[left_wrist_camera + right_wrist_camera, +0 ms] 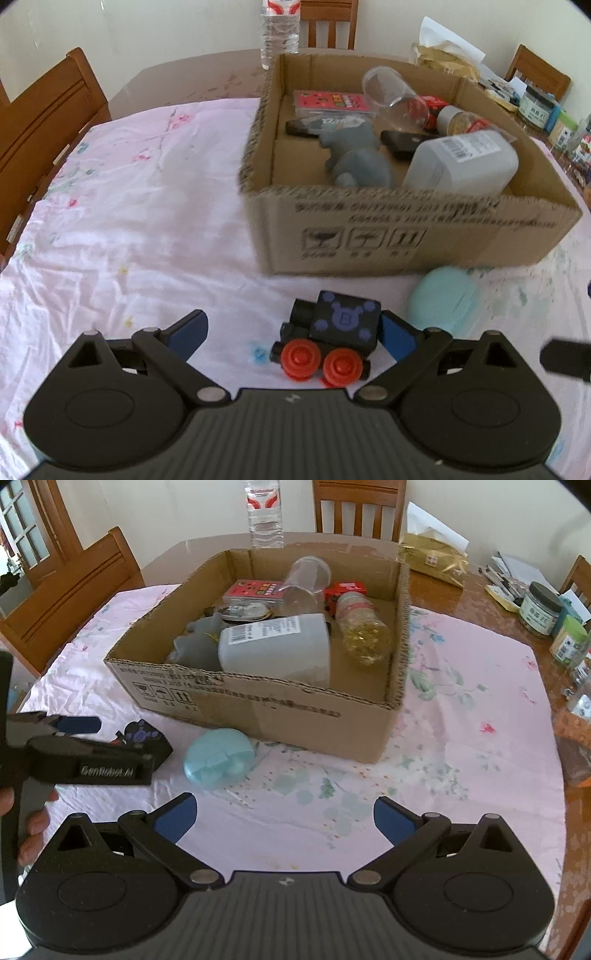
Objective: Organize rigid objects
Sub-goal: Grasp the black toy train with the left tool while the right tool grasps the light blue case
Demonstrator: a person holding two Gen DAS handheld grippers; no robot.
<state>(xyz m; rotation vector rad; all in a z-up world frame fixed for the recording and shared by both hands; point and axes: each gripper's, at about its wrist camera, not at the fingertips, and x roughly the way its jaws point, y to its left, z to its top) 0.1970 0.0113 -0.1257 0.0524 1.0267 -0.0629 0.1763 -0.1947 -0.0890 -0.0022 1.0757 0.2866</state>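
Observation:
A black toy train with red wheels and blue marks lies on the pink cloth, between the fingers of my open left gripper and close to the right finger. It also shows in the right wrist view, with my left gripper around it. A pale teal case lies just right of it, in front of the cardboard box; the case also shows in the right wrist view. My right gripper is open and empty above the cloth, near the case.
The cardboard box holds a grey toy, a white plastic bottle, a clear cup, a pill bottle and a red card box. A water bottle, wooden chairs, a gold bag and jars stand behind and to the right.

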